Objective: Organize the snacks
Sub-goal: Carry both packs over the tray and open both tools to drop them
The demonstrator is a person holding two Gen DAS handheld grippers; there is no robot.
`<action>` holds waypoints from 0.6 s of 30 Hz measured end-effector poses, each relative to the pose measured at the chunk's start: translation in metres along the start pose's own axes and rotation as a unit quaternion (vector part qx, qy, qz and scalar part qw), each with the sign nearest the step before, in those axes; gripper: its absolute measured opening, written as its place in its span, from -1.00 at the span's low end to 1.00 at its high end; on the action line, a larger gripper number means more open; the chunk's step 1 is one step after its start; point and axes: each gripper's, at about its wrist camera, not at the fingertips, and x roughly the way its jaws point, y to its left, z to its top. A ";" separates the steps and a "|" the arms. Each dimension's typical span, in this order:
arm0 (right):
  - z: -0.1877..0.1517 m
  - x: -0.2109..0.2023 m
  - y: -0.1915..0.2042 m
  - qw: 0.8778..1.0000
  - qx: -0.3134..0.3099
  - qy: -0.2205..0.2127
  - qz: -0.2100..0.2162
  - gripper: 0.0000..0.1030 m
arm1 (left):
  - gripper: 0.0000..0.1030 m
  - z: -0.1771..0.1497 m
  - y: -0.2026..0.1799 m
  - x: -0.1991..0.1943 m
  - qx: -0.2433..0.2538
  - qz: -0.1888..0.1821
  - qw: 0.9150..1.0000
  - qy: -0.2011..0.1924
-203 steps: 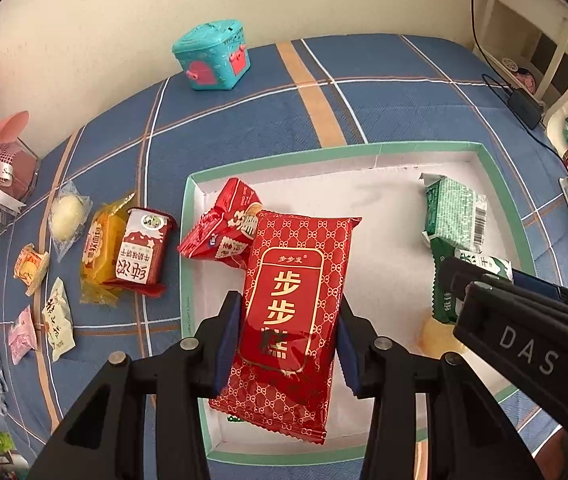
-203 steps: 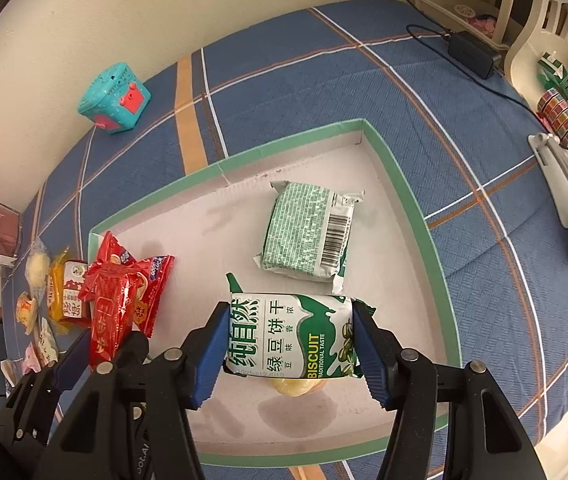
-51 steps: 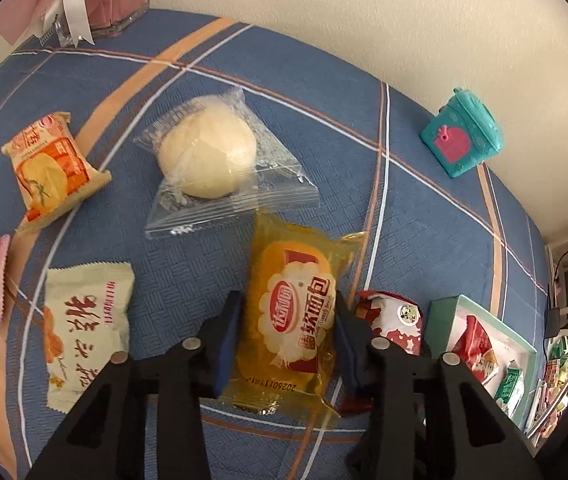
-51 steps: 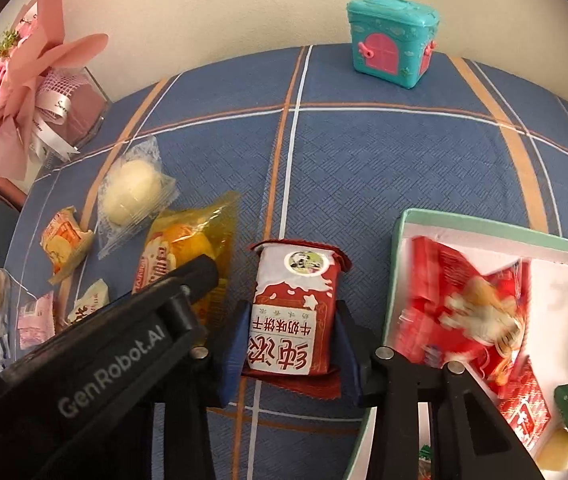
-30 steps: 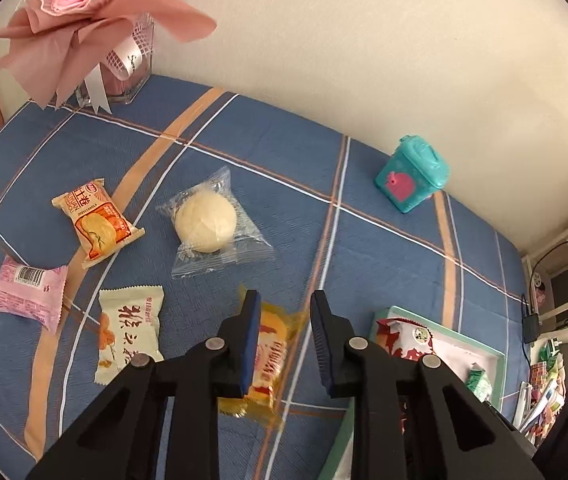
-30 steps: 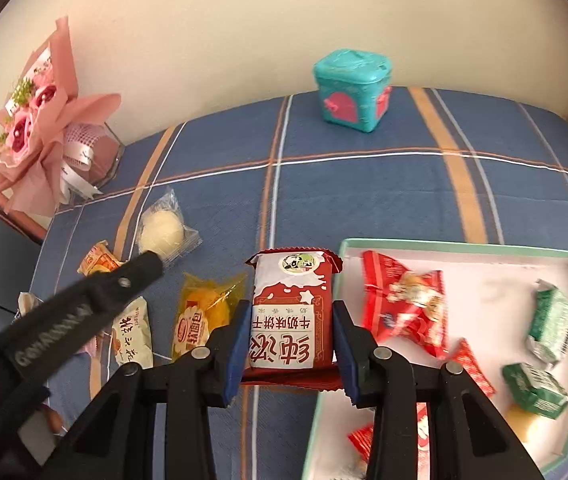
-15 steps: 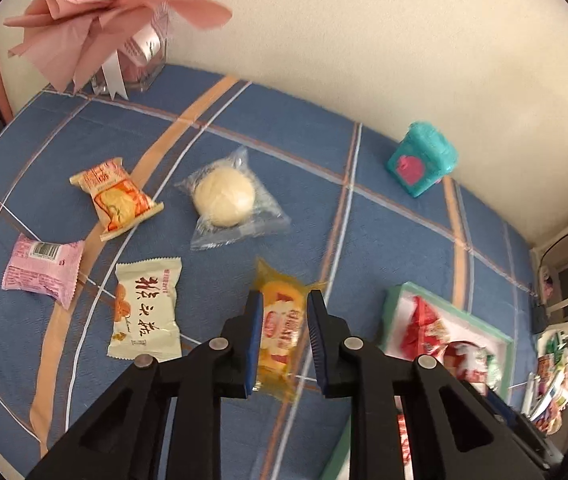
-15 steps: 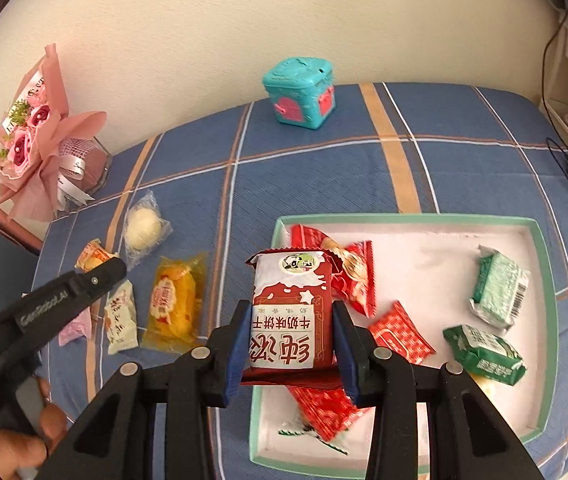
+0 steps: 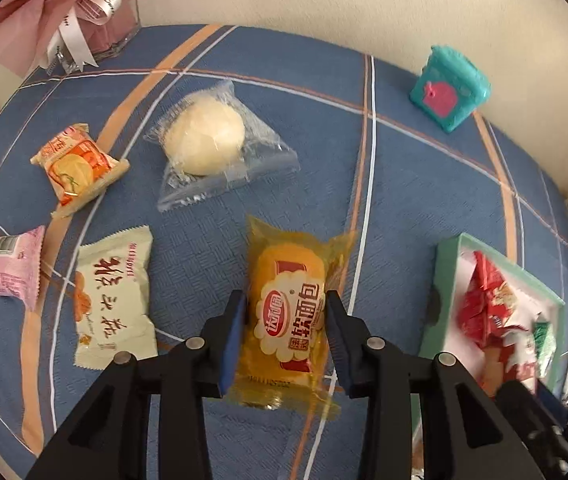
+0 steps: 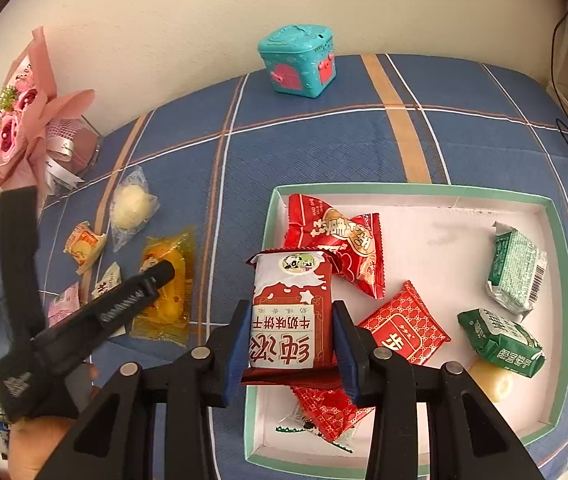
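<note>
The right gripper [image 10: 289, 344] is clamping a red biscuit packet [image 10: 291, 312] over the tray's [image 10: 411, 190] left edge, where six snacks are already lying. The left gripper [image 9: 285, 330], jaws just widened, is straddling the yellow bread packet [image 9: 289, 316] on the counter [image 9: 323, 128] without clearly pinching it; four more packets are waiting beside it.

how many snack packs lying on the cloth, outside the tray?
5: bun, orange pack, pink pack, white pack, yellow pack between the jaws of the left gripper, just opening. Right gripper holds a red-white pack, not counted. Others may be off-frame.
</note>
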 end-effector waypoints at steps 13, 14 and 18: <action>0.005 -0.002 -0.023 0.999 0.033 0.000 0.002 -0.19 | -0.23 0.000 -0.002 -0.028 -0.023 -0.052 0.998 -0.010; 0.005 -0.003 -0.028 0.999 0.039 0.000 0.000 -0.19 | -0.23 0.001 -0.006 -0.032 -0.020 -0.056 0.998 -0.013; 0.008 -0.005 -0.053 0.997 0.070 0.000 -0.013 -0.19 | -0.23 -0.001 -0.027 -0.050 0.001 -0.079 0.997 -0.024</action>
